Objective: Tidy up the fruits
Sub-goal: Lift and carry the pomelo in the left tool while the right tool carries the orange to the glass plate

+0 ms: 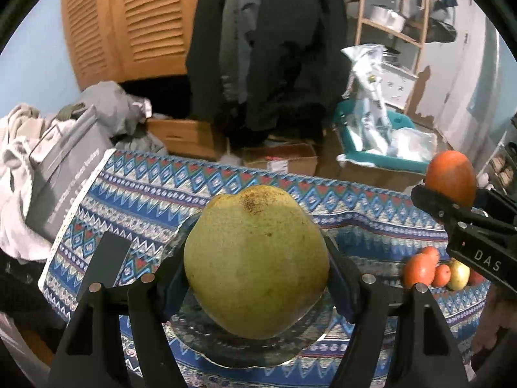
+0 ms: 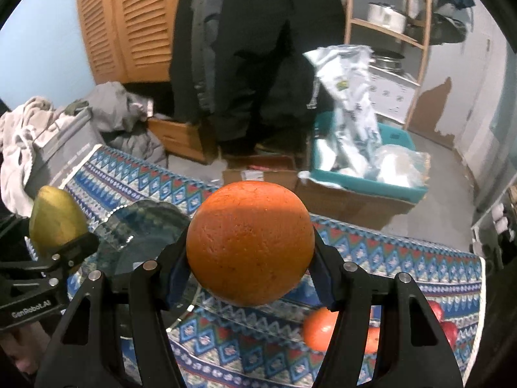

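My left gripper is shut on a large yellow-green pear and holds it over a clear glass plate on the patterned cloth. My right gripper is shut on a round orange above the cloth, to the right of the plate. The pear and left gripper show at the left of the right wrist view. The orange in the right gripper shows at the right of the left wrist view. Several loose fruits lie on the cloth at the right.
The blue patterned tablecloth covers the table. A grey box and piled clothes stand at the left. Cardboard boxes and a teal bin with bags sit on the floor beyond. Oranges and red fruit lie under the right gripper.
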`<move>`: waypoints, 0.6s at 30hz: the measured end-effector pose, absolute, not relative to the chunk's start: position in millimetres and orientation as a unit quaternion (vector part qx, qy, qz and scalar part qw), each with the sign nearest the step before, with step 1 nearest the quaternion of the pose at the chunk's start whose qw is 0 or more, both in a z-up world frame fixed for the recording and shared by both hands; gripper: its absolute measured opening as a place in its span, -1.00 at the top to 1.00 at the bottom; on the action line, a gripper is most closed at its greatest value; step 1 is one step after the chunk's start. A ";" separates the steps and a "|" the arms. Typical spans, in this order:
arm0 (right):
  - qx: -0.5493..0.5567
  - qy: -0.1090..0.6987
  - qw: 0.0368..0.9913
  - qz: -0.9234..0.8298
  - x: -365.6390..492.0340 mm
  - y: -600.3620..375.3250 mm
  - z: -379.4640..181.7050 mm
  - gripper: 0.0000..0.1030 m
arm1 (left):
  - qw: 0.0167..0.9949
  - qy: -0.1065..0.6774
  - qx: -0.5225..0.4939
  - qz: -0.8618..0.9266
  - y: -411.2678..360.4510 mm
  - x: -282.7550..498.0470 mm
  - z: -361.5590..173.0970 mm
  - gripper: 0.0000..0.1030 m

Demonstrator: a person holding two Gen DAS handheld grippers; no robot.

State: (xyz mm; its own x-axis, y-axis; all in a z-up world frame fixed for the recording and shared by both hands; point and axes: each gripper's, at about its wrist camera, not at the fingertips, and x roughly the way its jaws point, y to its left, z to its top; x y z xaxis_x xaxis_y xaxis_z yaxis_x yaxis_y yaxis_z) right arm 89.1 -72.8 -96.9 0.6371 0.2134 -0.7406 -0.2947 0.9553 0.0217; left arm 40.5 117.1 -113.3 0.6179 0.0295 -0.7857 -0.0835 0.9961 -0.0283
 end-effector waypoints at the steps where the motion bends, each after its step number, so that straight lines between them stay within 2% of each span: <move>1: -0.053 0.405 0.901 0.145 91.4 -66.7 -100.1 -0.24 | 0.897 0.439 -0.032 0.035 121.1 41.3 -116.8 -0.46; 18: -0.069 0.468 0.855 0.212 116.9 7.1 -164.7 -0.24 | 0.863 0.498 -0.039 0.077 169.7 52.4 -179.3 -0.46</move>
State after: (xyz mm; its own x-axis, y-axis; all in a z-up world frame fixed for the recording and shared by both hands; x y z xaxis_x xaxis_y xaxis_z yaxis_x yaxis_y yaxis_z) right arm 116.9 7.1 -164.7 0.4721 0.2983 -0.8296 -0.4280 0.9002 0.0802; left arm 52.4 169.7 -179.3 0.4911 0.0946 -0.8659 -0.1725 0.9850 0.0098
